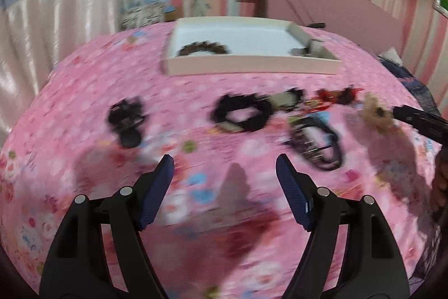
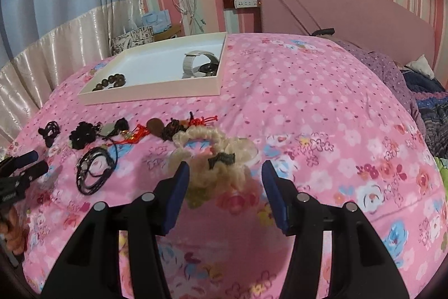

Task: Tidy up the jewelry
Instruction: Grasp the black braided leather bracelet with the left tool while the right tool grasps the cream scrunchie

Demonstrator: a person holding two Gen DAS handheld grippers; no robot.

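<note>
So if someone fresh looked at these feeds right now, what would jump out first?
Probably the row of tangled jewelry strewn across the pink floral bedspread, ending in a fluffy cream scrunchie just ahead of the open right gripper. Behind it sits a shallow white tray already holding a brown bead bracelet and a pale-strapped watch. The left gripper hangs open and empty above the bedspread.

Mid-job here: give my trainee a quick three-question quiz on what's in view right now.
1. True or false: the tray already holds a bead bracelet and a watch.
2. Which item lies just ahead of the right gripper? A) cream scrunchie B) black cord coil C) watch
3. Fill in: the left gripper holds ____.

Key: 1 true; 2 A; 3 nothing, jaws open over the bedspread.
</note>
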